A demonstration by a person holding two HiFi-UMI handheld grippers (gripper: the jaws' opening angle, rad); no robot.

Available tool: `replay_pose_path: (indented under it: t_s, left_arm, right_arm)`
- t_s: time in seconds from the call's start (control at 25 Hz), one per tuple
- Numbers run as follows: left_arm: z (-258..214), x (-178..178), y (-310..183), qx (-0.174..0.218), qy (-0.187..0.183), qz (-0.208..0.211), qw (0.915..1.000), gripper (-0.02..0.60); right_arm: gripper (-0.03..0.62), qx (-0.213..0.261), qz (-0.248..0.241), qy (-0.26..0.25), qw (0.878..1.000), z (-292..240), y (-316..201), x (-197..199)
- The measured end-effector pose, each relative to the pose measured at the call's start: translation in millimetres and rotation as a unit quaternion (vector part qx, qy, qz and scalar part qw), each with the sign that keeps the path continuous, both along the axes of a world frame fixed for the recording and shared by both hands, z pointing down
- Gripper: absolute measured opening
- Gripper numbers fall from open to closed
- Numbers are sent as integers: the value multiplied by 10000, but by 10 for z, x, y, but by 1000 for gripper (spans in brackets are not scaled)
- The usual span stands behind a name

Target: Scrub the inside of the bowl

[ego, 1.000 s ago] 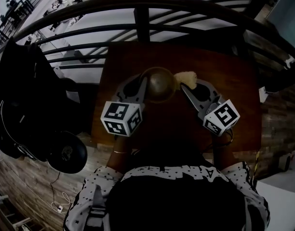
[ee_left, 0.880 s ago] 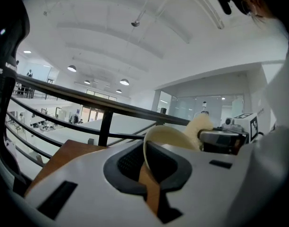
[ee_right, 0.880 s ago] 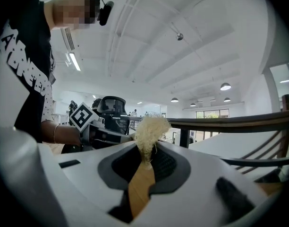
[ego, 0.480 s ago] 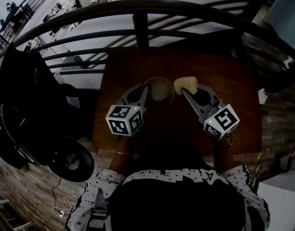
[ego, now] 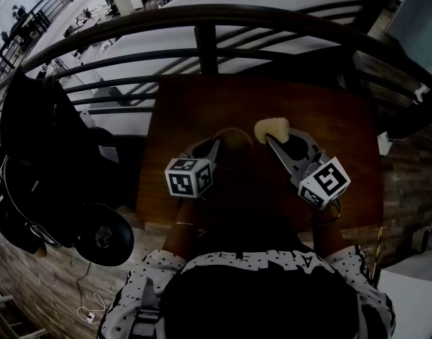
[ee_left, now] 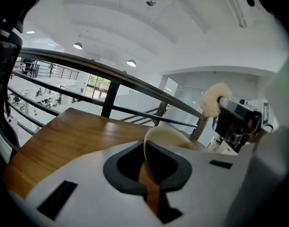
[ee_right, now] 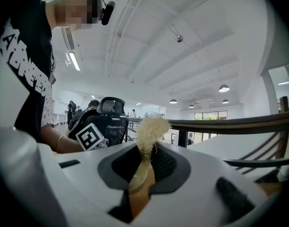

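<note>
In the head view my left gripper (ego: pixel 219 144) is shut on the near rim of a small brown bowl (ego: pixel 234 140) low over the wooden table (ego: pixel 343 119). The left gripper view shows the bowl's thin rim (ee_left: pixel 165 132) pinched between the dark pads (ee_left: pixel 121 162), its pale inside facing right. My right gripper (ego: pixel 274 140) is shut on a wooden-handled brush whose pale tuft (ego: pixel 271 127) stands just right of the bowl, apart from it. In the right gripper view the brush handle (ee_right: pixel 140 176) is clamped and the tuft (ee_right: pixel 149 129) sticks up past the jaws.
A dark metal railing (ego: pixel 202 20) curves along the table's far edge. A black office chair (ego: pixel 103 235) and dark bags (ego: pixel 32 119) stand to the left. The table's bare wood stretches right (ego: pixel 350 161) and behind the bowl (ego: pixel 195 97).
My left gripper has come down with the bowl, which now looks smaller and lower over the table. The right gripper and brush have stayed put.
</note>
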State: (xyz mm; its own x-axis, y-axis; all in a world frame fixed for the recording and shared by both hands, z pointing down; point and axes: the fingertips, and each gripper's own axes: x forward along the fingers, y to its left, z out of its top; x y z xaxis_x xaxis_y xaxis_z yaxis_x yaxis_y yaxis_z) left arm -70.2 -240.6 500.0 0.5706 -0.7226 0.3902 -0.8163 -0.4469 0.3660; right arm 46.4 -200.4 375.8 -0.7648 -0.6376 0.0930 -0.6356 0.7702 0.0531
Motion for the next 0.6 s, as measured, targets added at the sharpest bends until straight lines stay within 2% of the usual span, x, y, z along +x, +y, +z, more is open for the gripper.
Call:
replay_pose_path:
  t_s: [0.16,0.6]
  left_arm:
    - [124,57,-24,-193,84,-43,9998,26]
    - [450,49,-23,-496,-148,-26,9987,26]
  right_arm:
    - [60,-24,76,-58,10000,-6,-22,96]
    - [60,-52,103,-64,9999,55,-7,121]
